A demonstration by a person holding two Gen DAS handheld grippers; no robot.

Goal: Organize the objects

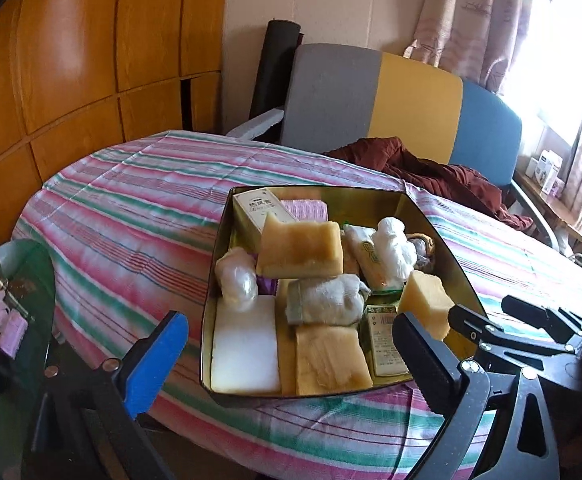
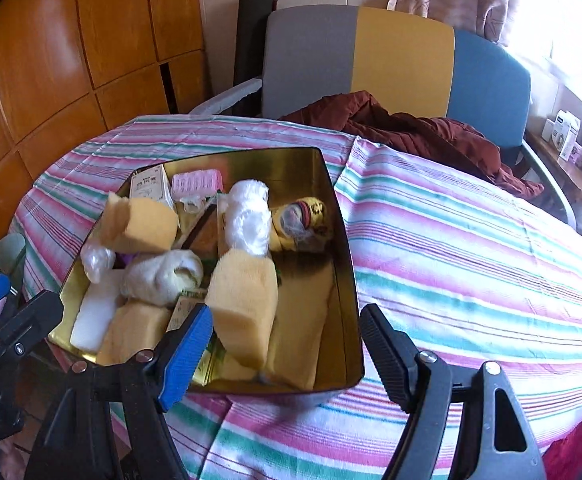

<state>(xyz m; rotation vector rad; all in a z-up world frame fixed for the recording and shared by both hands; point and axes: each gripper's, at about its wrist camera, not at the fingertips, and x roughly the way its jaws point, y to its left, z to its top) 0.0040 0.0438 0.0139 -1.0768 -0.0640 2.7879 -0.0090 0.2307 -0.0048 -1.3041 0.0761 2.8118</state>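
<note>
Tin (image 1: 443, 240) (image 2: 347, 280) packed with sponges (image 1: 301, 248), rolled cloths (image 1: 327, 298) and small boxes, straight ahead of both grippers on the striped cloth (image 1: 131, 208) (image 2: 471, 248). Left gripper (image 1: 291, 354) and right gripper (image 2: 287, 344) both spread wide, gripping nothing. Beyond the tin: maroon garment (image 2: 411, 132), tricolour chair (image 1: 411, 96), wood panelling (image 1: 71, 60) far left, curtained window (image 1: 551, 32) far right.
</note>
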